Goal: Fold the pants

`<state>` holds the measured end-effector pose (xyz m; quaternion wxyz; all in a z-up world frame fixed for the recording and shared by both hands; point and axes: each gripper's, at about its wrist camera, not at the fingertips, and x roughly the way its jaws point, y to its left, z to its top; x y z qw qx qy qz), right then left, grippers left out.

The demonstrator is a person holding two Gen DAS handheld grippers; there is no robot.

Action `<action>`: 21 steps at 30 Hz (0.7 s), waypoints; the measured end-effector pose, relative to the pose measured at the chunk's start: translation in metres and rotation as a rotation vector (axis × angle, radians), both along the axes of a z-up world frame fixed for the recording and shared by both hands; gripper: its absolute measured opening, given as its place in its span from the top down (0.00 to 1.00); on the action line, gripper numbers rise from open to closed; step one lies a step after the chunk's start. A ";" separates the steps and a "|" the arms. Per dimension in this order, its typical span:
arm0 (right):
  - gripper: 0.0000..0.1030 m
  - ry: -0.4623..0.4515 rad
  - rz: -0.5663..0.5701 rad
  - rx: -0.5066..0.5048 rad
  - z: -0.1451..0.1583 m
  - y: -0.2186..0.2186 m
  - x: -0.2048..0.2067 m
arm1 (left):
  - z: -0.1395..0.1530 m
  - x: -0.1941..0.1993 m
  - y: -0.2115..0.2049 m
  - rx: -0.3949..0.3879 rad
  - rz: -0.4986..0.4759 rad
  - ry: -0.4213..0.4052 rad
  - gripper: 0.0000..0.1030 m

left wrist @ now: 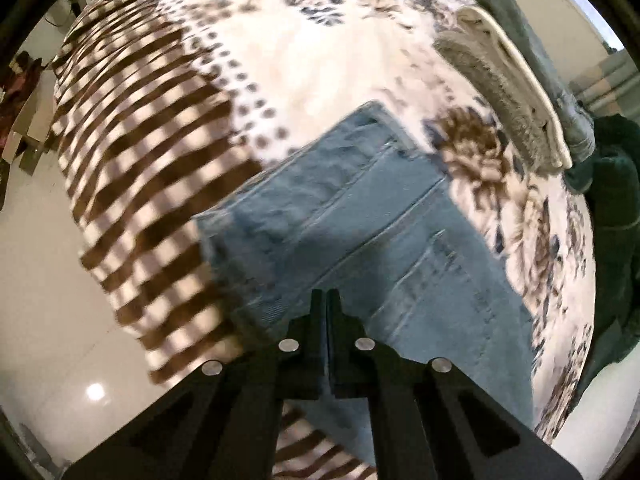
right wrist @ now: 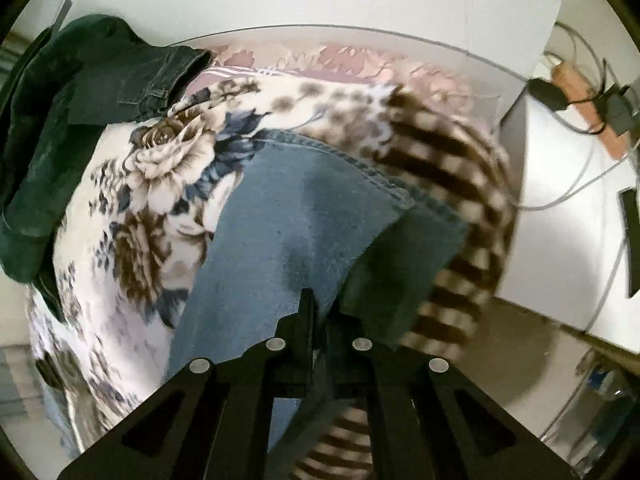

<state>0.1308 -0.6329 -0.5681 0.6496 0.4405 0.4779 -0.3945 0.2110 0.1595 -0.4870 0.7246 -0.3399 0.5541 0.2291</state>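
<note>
Pants: light blue jeans (left wrist: 360,216) lie spread on a bed covered by a blanket (left wrist: 304,52), which is cream with brown and blue flowers and a brown checked border. In the left wrist view the denim runs from the middle of the bed down toward its near edge, seams and a back pocket showing.

Left gripper (left wrist: 326,300): black fingers pressed together, a thin fold of the jeans' edge pinched between them.

Right gripper (right wrist: 320,300): fingers nearly together, clamped on a raised fold of the jeans (right wrist: 288,216), which tents up to the tips near the checked border.

Other clothing: a dark green denim garment (right wrist: 80,92) lies heaped at the bed's far left corner in the right wrist view. A folded grey garment (left wrist: 504,92) with a cream band sits along the right edge in the left wrist view.

Surroundings: pale tiled floor (left wrist: 36,264) beside the bed; cables (right wrist: 580,92) on a white surface at right.
</note>
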 end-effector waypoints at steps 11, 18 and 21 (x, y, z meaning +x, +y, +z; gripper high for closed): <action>0.50 0.032 0.115 0.152 -0.040 0.013 -0.006 | -0.020 -0.009 0.003 -0.112 0.062 -0.034 0.75; 0.50 -0.004 0.156 0.322 -0.063 0.069 -0.003 | -0.040 0.009 0.009 -0.112 0.089 0.023 0.75; 0.50 -0.019 0.168 0.356 -0.073 0.089 -0.001 | -0.030 0.007 0.009 -0.113 0.099 0.028 0.75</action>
